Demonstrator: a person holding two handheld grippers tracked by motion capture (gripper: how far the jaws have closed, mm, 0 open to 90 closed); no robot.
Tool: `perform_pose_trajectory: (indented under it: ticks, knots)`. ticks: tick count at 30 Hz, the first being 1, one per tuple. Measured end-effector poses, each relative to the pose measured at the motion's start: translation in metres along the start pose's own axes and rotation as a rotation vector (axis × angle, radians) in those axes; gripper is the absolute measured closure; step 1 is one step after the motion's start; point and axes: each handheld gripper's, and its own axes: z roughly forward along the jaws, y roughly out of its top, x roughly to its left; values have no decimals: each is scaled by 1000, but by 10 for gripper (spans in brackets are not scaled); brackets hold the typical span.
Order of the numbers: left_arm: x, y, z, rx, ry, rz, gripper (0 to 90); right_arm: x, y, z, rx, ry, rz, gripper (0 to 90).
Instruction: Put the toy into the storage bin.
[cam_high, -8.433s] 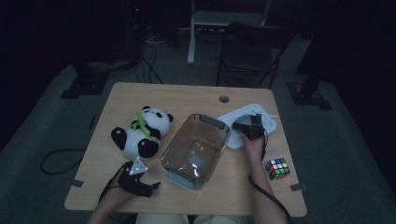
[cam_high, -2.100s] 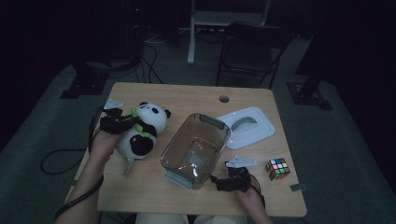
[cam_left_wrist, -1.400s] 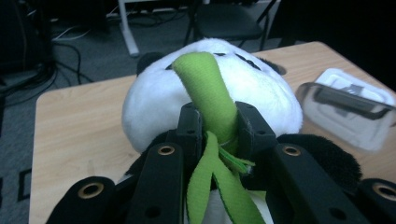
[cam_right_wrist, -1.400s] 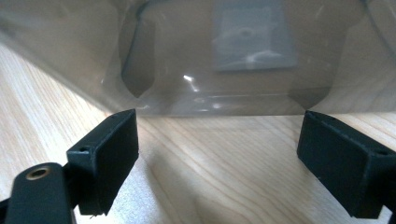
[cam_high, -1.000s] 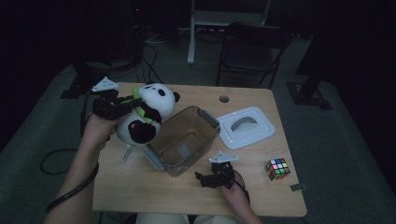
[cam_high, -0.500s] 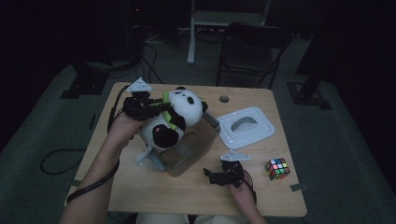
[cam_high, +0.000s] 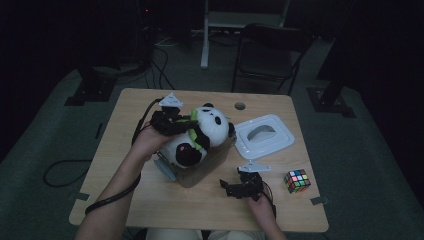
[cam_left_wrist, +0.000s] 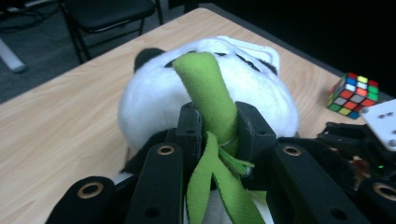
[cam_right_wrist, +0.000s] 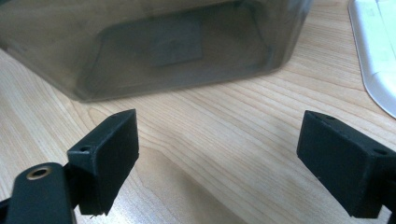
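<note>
Green cloth, the scarf (cam_left_wrist: 212, 100) of a white-and-black plush panda (cam_high: 200, 134), is pinched between the left gripper's (cam_left_wrist: 217, 128) two black jaws; the left gripper view shows them closed tight on the fabric, with the panda's round white head just beyond. From the high view the grip itself is too small to read, but the panda's place is clear: it hangs over the near left part of a clear smoky plastic tub (cam_high: 212, 162) on the light wooden table (cam_high: 125, 150), partly down in it. Whether it touches the tub's floor I cannot tell.

The right gripper (cam_right_wrist: 219, 163) rests low on the table in front of the tub; its own view shows the jaws wide apart with bare wood between them and the tub's near wall just ahead. That view also catches the edge of a white plastic lid (cam_right_wrist: 373, 51), which the high view shows lying flat to the right of the tub. A multicoloured puzzle cube (cam_high: 296, 180) sits near the table's right front corner.
</note>
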Motion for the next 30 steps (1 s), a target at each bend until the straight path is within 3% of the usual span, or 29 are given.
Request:
perform_pose_trajectory:
  ticks: [3,8,12,17,21,25,27,30]
  knots:
    - [-3,-8,8,50,-11,27,743,0,0,0,0,4,2,125]
    - [-1,-18,14,87,-65,13,700,1,0,1,5,13,3,125]
    - [2,-26,17,69,-88,-18,641,1,0,1,5,17,4,125]
    - [0,-32,22,112,-76,4,670,0,1,-1,-1,14,8,125]
    - [1,-35,28,124,-77,-8,669,-1,1,-2,-1,14,9,125]
    - [1,-41,39,170,-71,-5,663,-1,1,-2,-4,18,12,125]
    - [0,-43,43,180,-64,5,650,-1,1,-2,-2,20,12,125]
    - [0,-42,42,160,-93,-20,563,-1,1,-1,0,20,12,125]
